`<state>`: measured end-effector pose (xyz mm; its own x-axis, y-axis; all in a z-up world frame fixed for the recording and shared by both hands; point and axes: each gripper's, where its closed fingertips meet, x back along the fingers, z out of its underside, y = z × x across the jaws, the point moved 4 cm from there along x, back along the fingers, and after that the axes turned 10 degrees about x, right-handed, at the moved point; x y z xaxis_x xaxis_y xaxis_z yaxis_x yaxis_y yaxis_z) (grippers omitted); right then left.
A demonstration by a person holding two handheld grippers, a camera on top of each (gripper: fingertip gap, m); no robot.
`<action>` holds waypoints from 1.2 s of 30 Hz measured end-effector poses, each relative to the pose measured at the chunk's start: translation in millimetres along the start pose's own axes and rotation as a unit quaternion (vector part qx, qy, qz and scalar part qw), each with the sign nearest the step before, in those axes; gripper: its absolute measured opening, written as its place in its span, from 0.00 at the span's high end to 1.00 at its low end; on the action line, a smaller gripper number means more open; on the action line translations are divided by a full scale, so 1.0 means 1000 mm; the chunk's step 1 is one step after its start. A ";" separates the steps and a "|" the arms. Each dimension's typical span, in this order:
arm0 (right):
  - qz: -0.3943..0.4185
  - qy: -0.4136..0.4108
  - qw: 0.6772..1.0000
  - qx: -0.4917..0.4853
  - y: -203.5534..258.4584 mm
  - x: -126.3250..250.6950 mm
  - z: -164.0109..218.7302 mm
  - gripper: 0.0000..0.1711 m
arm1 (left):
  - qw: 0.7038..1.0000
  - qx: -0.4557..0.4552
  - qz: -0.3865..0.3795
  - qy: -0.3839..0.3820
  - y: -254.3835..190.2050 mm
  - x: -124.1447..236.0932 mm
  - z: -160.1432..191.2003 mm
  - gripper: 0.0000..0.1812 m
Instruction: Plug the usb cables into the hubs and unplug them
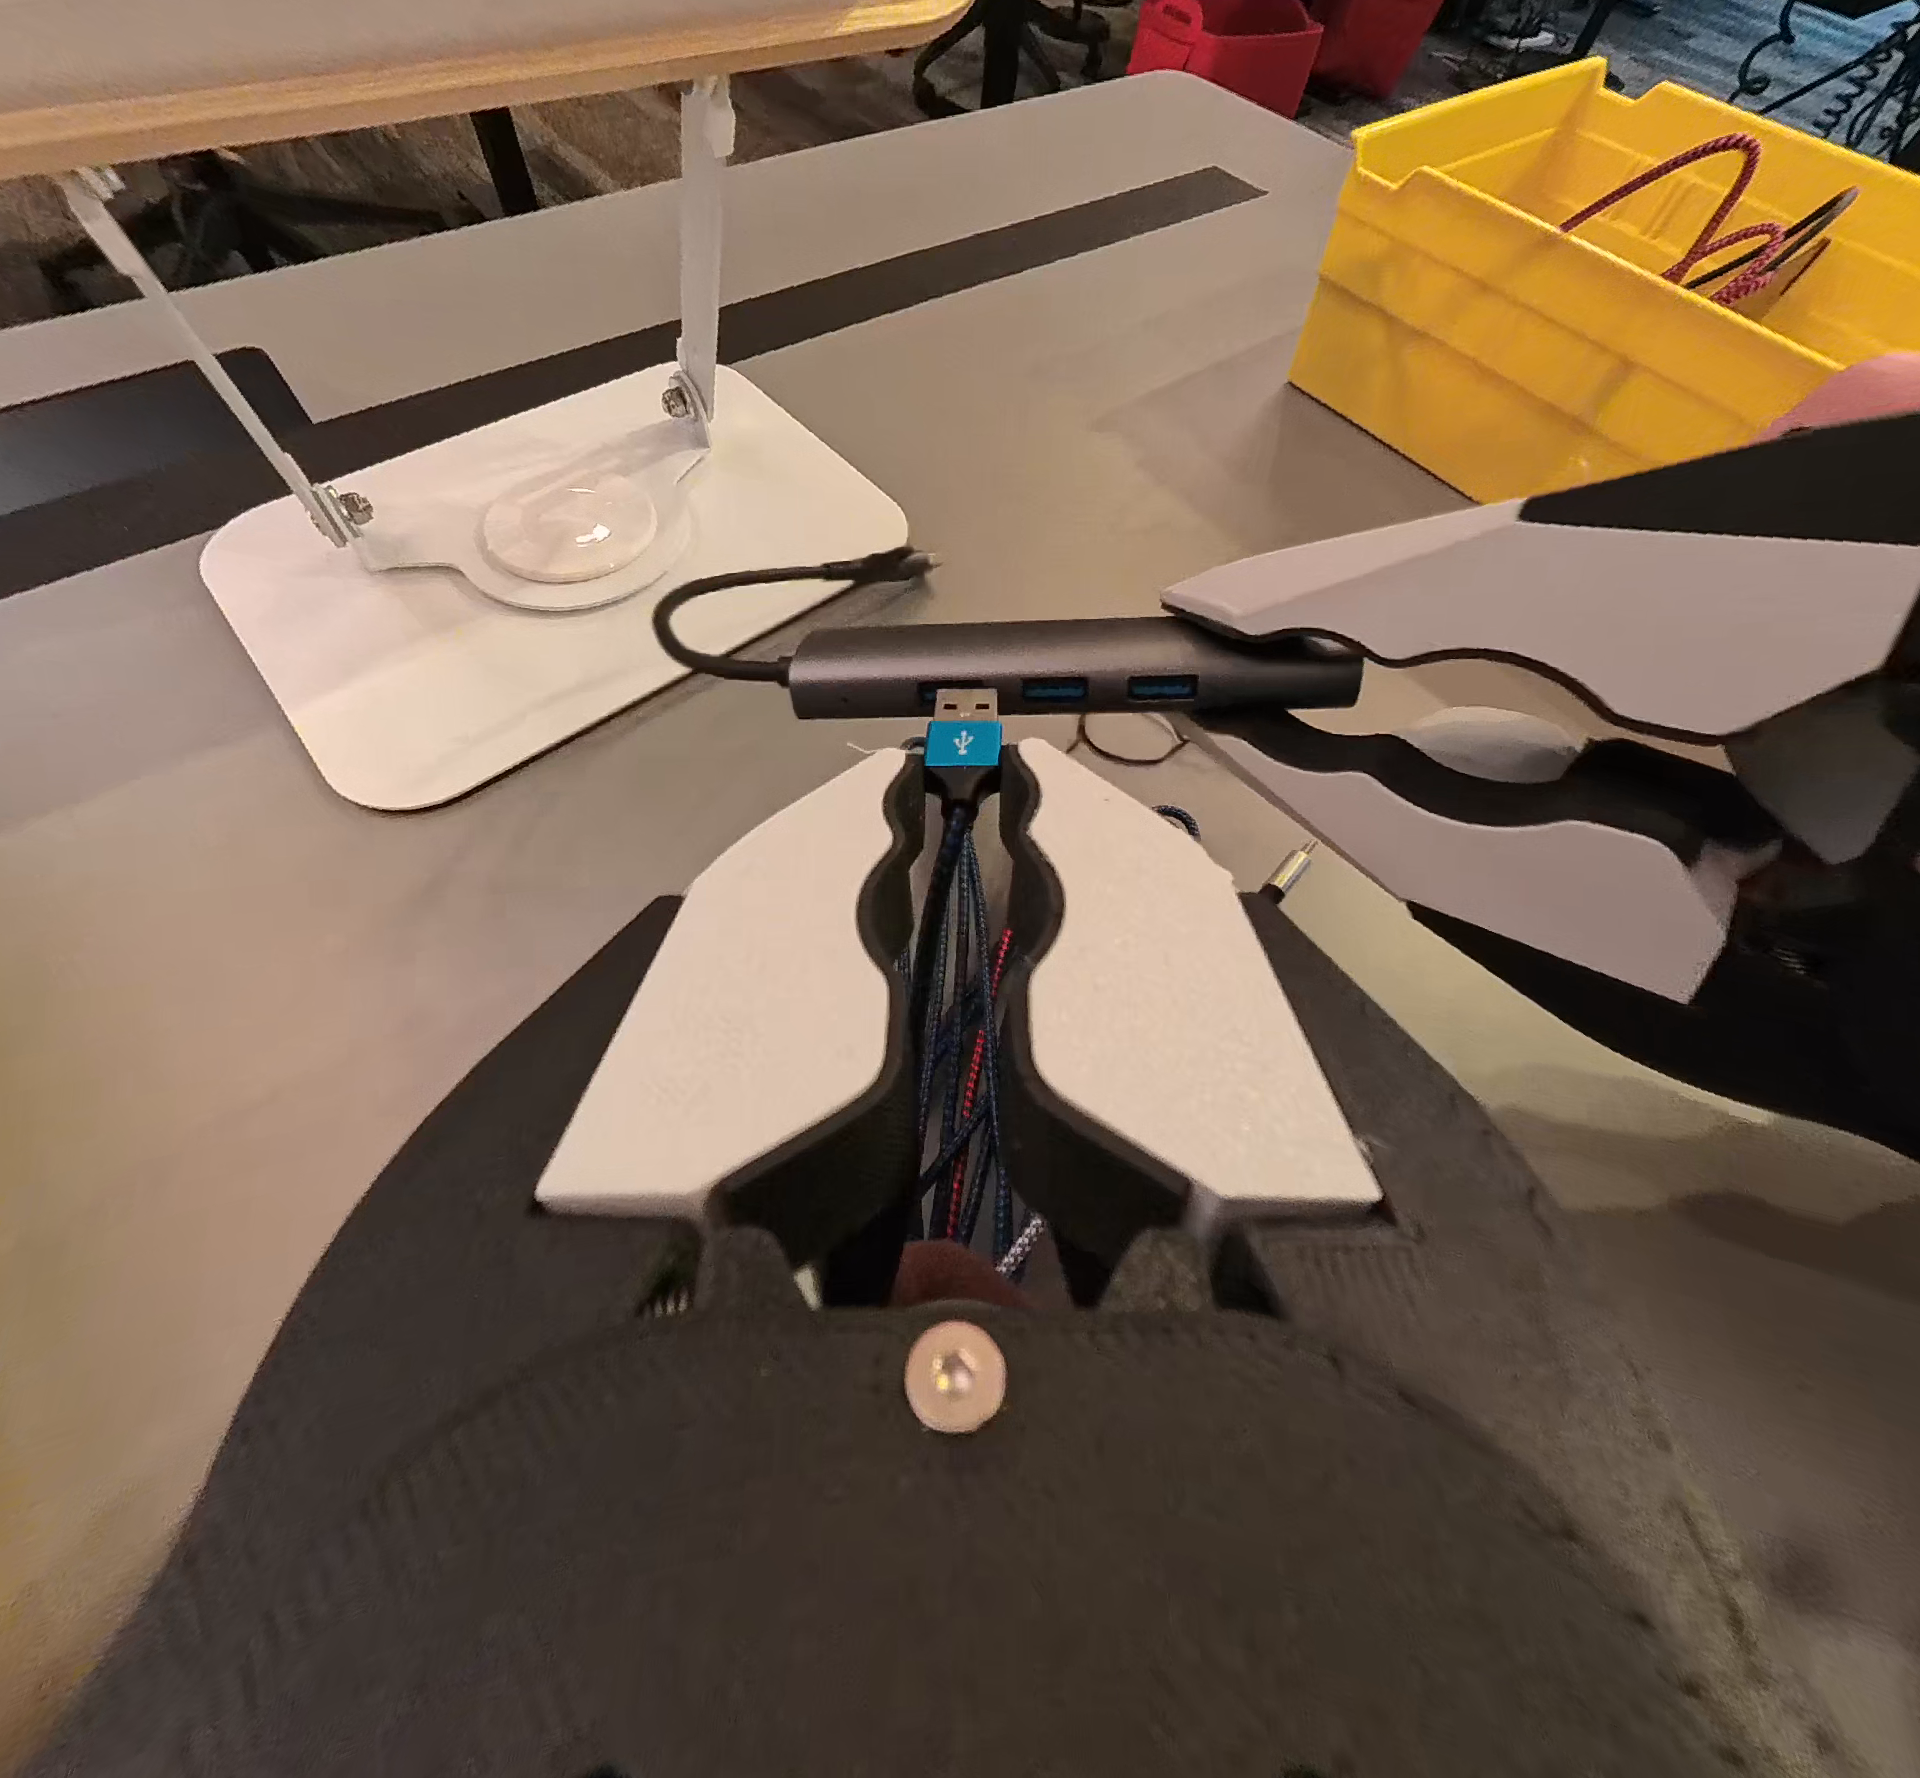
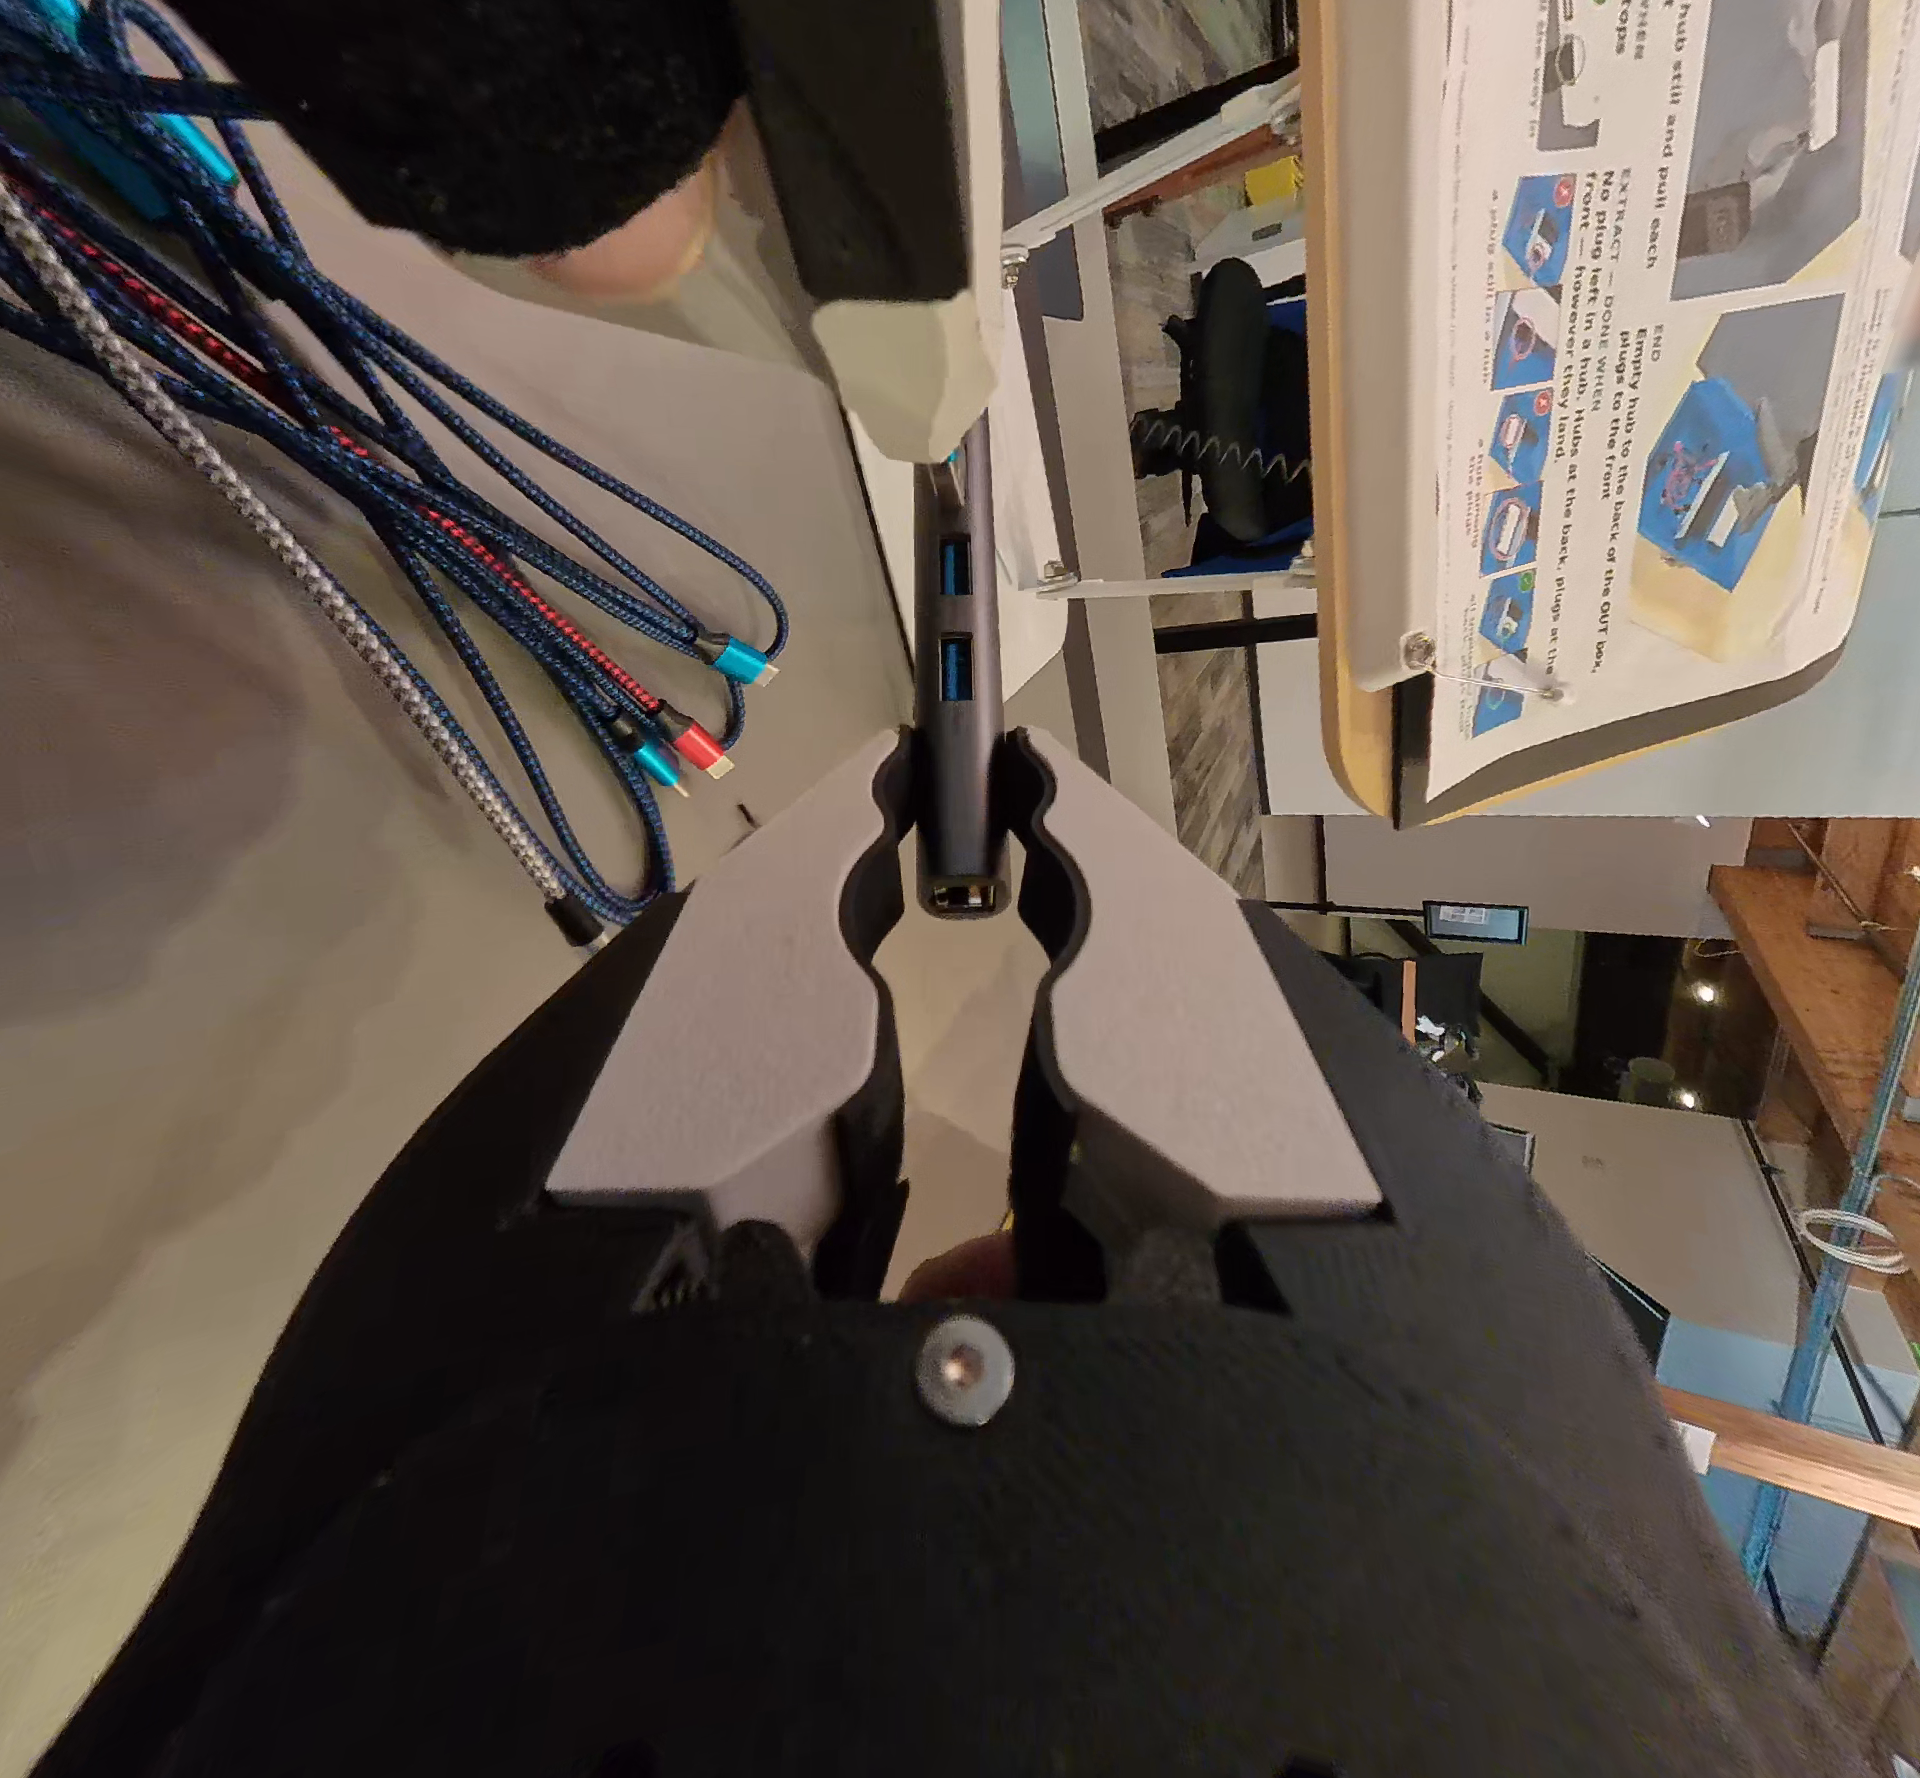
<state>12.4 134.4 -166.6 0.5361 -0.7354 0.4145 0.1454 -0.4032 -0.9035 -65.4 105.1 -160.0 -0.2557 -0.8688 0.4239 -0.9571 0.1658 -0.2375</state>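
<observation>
Your left gripper (image 1: 961,752) is clamped on the blue plug (image 1: 964,744), its metal tip at the hub (image 1: 1070,663)'s leftmost port. Your right gripper (image 2: 961,762) pinches the hub's end above the worktop (image 1: 520,897).

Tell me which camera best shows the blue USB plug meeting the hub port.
Left wrist view: the blue USB plug, held in the left tool, sits at the hub's leftmost port. Right wrist view shows only a sliver of it behind the left tool's tip.
</observation>
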 end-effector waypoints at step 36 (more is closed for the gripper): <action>-0.058 -0.179 0.982 -0.002 0.060 0.030 -0.016 0.92 | 0.971 -0.040 0.163 0.170 0.002 -0.011 0.049 0.93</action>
<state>24.2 79.1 -206.7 0.7736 -0.4460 0.4501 0.2211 -0.4756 -0.8514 -58.1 91.8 -208.4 -0.5641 -0.5622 0.6047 -0.8217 0.4540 -0.3445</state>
